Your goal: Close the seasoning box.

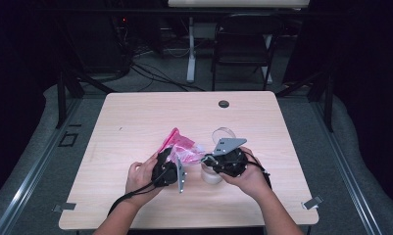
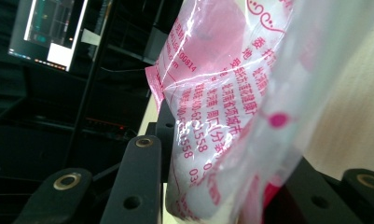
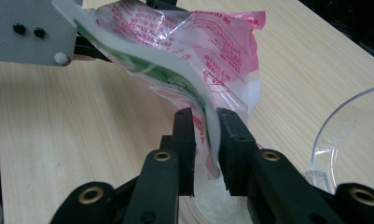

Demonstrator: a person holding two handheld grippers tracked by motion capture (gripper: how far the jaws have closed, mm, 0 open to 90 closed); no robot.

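Dim dark surroundings, evenly lit table [image 1: 135, 117], glare on blurred close-up bag [image 2: 222, 93].

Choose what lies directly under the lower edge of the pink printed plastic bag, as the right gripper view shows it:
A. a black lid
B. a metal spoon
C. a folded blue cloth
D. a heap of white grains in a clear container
D: below the pink printed plastic bag, white grains lie inside a clear container.

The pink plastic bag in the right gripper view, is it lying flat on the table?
No, the pink plastic bag is held up above the wooden table, with its lower edge between the right gripper's jaws.
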